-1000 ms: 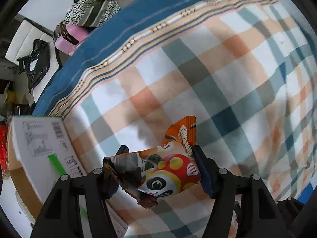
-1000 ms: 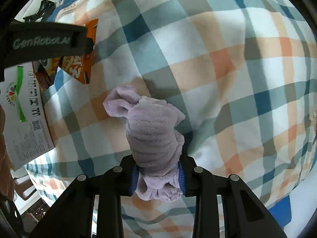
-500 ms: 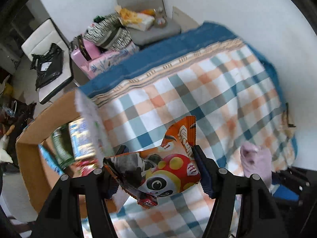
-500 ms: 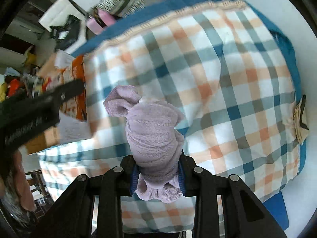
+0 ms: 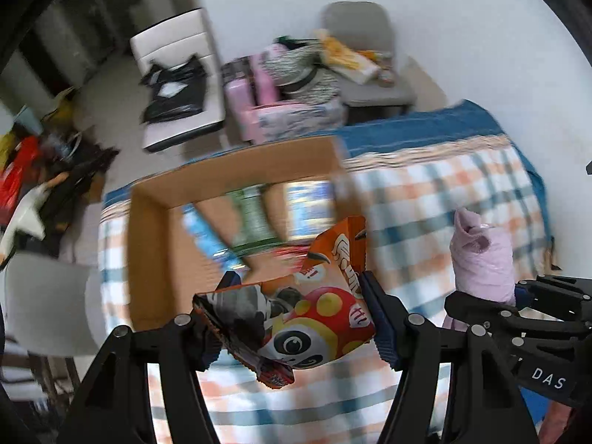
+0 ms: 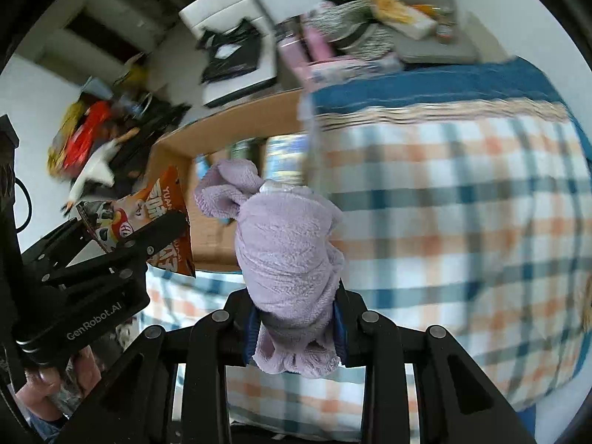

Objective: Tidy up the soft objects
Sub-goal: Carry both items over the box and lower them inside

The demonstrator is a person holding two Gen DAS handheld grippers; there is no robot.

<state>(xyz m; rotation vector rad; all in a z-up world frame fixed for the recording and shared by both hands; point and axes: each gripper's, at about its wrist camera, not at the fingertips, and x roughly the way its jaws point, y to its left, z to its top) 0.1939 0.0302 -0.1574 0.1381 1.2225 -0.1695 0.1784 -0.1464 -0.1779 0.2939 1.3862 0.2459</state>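
Note:
My left gripper [image 5: 296,318] is shut on an orange snack bag [image 5: 307,310] with a panda face, held in the air above the checked bed [image 5: 425,199], in front of an open cardboard box [image 5: 155,244]. My right gripper [image 6: 296,318] is shut on a rolled lilac towel [image 6: 285,244], held up over the bed. The towel and right gripper show at the right of the left wrist view [image 5: 481,259]. The snack bag shows at the left of the right wrist view [image 6: 155,211]. The box [image 6: 207,233] holds several packets.
The box stands on the bed's left side. Behind the bed are a grey chair [image 5: 370,55] piled with bags, a pink box [image 5: 259,111] and a white chair [image 5: 177,85] with a black bag. Clutter lies on the floor at far left [image 6: 85,137].
Both grippers have lifted well above the bed with their loads and swung toward the box. The open box interior and the room behind have come into view.

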